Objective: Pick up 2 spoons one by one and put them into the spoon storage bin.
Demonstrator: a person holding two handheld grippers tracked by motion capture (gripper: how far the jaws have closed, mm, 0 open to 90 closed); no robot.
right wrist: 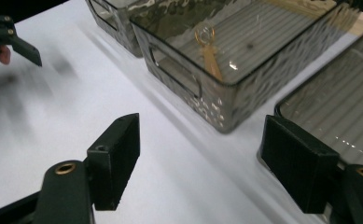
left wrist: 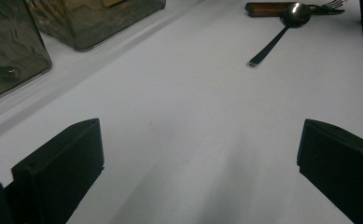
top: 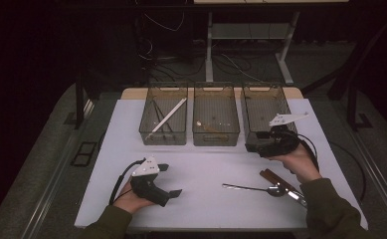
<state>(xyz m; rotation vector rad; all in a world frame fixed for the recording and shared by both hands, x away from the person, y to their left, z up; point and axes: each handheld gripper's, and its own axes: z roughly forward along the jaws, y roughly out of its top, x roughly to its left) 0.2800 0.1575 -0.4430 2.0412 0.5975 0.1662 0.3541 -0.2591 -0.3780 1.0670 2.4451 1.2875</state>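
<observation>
Sorting cutlery into bins

Resting on the white worktop (top: 206, 164), the spoon (top: 260, 189) lies by the knife (top: 280, 183), near the right tool (top: 260, 145), jaws apart at the right bin (top: 265, 107); left tool (top: 168, 180), also apart, waits

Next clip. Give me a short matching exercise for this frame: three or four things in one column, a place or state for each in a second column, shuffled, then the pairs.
Things:
1. spoon
2. white stick
3. left gripper
4. right gripper

Places or states:
A. leaning inside the left bin
B. open, at the front of the right bin
C. lying flat on the white table, near the person's right sleeve
D. open, over bare table at front left

Pairs: 1-C, 2-A, 3-D, 4-B
</observation>
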